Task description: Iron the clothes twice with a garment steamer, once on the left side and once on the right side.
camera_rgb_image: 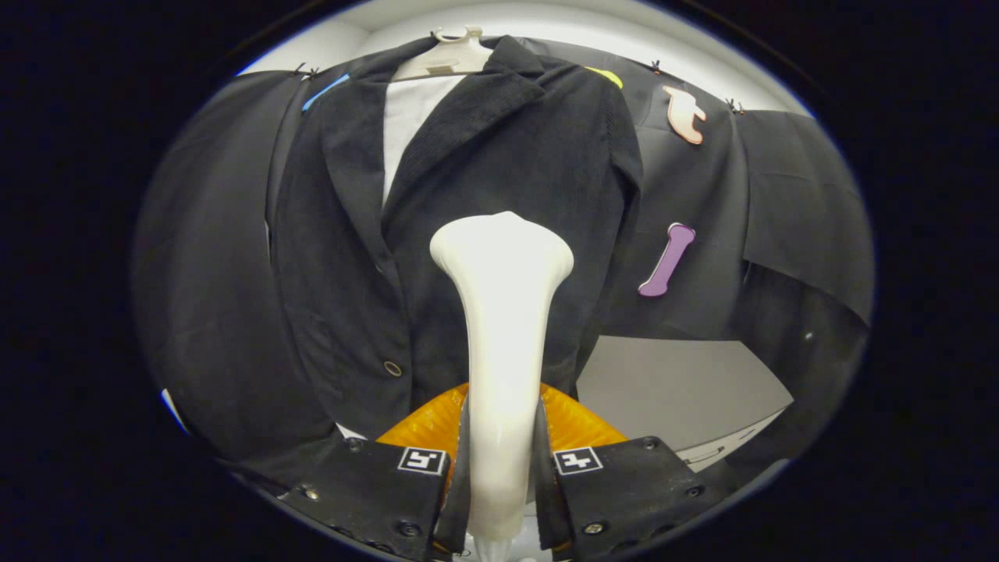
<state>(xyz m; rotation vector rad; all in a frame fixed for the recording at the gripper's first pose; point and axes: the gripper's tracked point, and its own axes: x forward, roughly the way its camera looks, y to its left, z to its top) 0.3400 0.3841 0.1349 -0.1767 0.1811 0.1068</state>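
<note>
A dark corduroy jacket (484,203) hangs on a pale hanger (449,56) against the booth wall, with a white shirt panel (410,125) showing between its lapels. My gripper (501,460) is shut on the neck of a white garment steamer (503,312), both fingers pressing on its sides. The steamer's flared head points up and forward, in front of the jacket's right front panel, just right of the button line (392,368). I cannot tell if the head touches the cloth. An orange part of the steamer (577,425) shows behind the fingers.
Black cloth (780,211) covers the booth wall behind and beside the jacket. A grey surface (679,390) lies low to the right beyond the fingers. White ceiling (562,19) shows above the hanger.
</note>
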